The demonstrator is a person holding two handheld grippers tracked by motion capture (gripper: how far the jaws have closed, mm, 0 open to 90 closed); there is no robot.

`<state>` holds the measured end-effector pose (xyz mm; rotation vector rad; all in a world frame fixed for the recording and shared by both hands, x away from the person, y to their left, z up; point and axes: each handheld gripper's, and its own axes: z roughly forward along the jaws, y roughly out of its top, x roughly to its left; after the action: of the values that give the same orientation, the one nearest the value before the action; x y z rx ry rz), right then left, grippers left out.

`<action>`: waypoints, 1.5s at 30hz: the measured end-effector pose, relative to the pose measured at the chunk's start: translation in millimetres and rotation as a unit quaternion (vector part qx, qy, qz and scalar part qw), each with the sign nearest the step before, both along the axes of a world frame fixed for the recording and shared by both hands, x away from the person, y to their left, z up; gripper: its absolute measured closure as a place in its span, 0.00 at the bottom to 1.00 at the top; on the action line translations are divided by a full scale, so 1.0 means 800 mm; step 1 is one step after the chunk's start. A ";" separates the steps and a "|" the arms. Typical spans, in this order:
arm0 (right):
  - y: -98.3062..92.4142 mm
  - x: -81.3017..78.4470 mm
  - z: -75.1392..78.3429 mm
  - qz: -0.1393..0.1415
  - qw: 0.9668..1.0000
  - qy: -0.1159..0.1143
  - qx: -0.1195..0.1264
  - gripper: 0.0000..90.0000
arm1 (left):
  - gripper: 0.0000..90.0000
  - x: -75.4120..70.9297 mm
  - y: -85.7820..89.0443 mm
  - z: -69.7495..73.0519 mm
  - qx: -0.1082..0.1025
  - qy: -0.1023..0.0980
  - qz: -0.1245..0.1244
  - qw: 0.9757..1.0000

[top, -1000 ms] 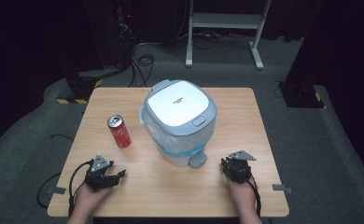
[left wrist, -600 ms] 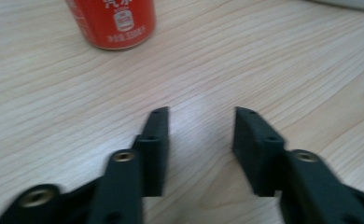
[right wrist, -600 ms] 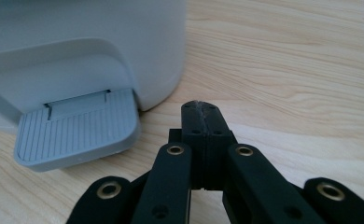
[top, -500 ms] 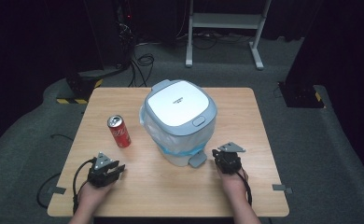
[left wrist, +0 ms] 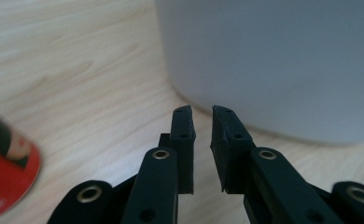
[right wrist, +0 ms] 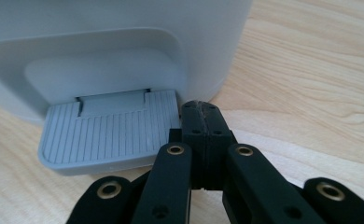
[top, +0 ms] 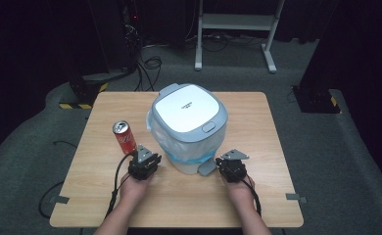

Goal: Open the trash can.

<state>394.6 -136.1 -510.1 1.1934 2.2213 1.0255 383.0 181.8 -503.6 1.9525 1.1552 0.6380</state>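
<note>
Both claws have closed in on the pedal bin (top: 189, 128) mid-worktop; right claw (right wrist: 202, 122) pressed together, empty, beside its pedal (right wrist: 108, 136) — left claw (left wrist: 202, 125) narrowly parted near the can (top: 124, 137)

We see a wooden worktop (top: 257, 147) standing on grey carpet (top: 326, 147). Behind it we make out a white metal frame (top: 238, 22) and black cables (top: 147, 63) on the floor. At the left we see a yellow-black striped base (top: 83, 93)

Red can (top: 124, 137), white bin (top: 189, 127) with ribbed grey pedal (right wrist: 105, 135).
</note>
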 end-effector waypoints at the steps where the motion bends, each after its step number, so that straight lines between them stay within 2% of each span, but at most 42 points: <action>1: 0.000 -0.002 -0.001 0.000 1.000 0.001 -0.002 1.00 | 0.87 0.005 -0.006 0.000 -0.006 0.003 -0.002 1.000; 2: 0.000 -0.003 -0.002 -0.001 1.000 0.001 -0.002 1.00 | 0.87 0.005 -0.006 0.000 -0.006 0.003 -0.002 1.000; 3: -0.001 -0.004 -0.002 0.002 1.000 0.003 0.000 1.00 | 0.87 0.009 -0.010 -0.001 -0.019 0.008 -0.006 1.000; 5: 0.000 -0.005 -0.003 0.004 1.000 0.006 0.002 1.00 | 0.89 0.009 -0.010 -0.001 -0.018 0.009 -0.005 1.000; 7: 0.002 -0.008 -0.004 0.009 1.000 0.005 -0.003 1.00 | 0.89 0.010 -0.009 -0.003 -0.028 0.014 -0.001 1.000; 9: 0.005 -0.012 -0.003 0.016 1.000 0.006 -0.003 1.00 | 0.89 0.011 -0.007 -0.003 -0.020 0.013 0.001 1.000; 14: 0.023 -0.028 -0.004 0.043 0.999 0.009 -0.010 1.00 | 0.90 0.011 -0.001 0.000 -0.019 0.012 0.004 1.000; 15: 0.028 -0.031 -0.004 0.050 0.999 0.007 -0.013 1.00 | 0.90 0.011 0.001 0.001 -0.026 0.012 0.007 1.000; 20: 0.047 -0.043 -0.004 0.073 0.997 0.004 -0.019 1.00 | 0.92 0.012 0.003 0.001 -0.031 0.012 0.010 0.999; 24: 0.057 -0.047 -0.005 0.083 0.996 0.005 -0.014 1.00 | 0.92 0.013 0.004 0.000 -0.028 0.012 0.004 1.000; 26: 0.058 -0.047 -0.005 0.083 0.996 0.005 -0.014 1.00 | 0.88 0.014 0.005 -0.001 -0.026 0.011 0.005 1.000; 28: 0.060 -0.045 -0.007 0.083 0.996 0.007 -0.019 1.00 | 0.85 0.014 0.007 -0.003 -0.033 0.017 0.006 0.999; 30: 0.060 -0.045 -0.009 0.083 0.996 0.006 -0.023 0.99 | 0.85 0.011 0.012 -0.005 -0.026 0.014 0.006 1.000; 37: 0.051 -0.047 -0.008 0.080 0.996 0.002 -0.025 0.95 | 0.80 -0.011 0.049 -0.018 -0.013 0.024 0.018 0.999; 41: 0.044 -0.048 -0.007 0.076 0.997 0.000 -0.023 0.93 | 0.77 -0.029 0.075 -0.018 0.001 0.019 0.024 1.000; 42: 0.041 -0.048 -0.005 0.073 0.997 -0.001 -0.018 0.93 | 0.74 -0.036 0.089 -0.017 0.011 0.023 0.024 0.999; 44: 0.039 -0.049 -0.004 0.072 0.997 -0.004 -0.016 0.92 | 0.72 -0.046 0.103 -0.016 0.014 0.025 0.028 0.999; 45: 0.038 -0.049 -0.004 0.073 0.997 -0.004 -0.015 0.92 | 0.72 -0.046 0.103 -0.016 0.014 0.025 0.028 0.999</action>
<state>355.6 -105.4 -513.0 1.0262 2.3375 1.0455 346.2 264.0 -516.1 1.9748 1.2415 0.6414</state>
